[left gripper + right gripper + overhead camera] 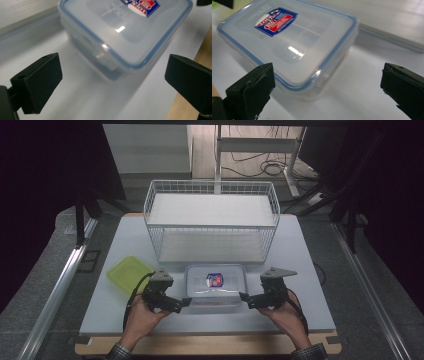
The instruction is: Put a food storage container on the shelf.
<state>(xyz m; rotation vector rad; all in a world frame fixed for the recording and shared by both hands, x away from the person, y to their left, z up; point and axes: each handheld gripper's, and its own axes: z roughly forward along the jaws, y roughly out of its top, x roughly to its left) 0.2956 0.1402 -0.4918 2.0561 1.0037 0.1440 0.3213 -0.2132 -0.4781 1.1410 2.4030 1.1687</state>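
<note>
A clear plastic food container (215,287) with a blue-rimmed lid and a red and blue label sits near the front of the white table. My left gripper (186,302) is open at the container's front left corner, not touching it. My right gripper (243,297) is open at its front right corner. In the left gripper view the container (120,32) lies just beyond the wide-apart jaws, with my left gripper (113,82) holding nothing. In the right gripper view the container (289,42) reaches between the spread jaws of my right gripper (328,92), near the left one.
A white wire basket (212,220) stands behind the container at the table's middle. A yellow-green lid or tray (129,272) lies flat to the left, behind my left hand. The table's wooden front edge (210,343) runs under the person's wrists.
</note>
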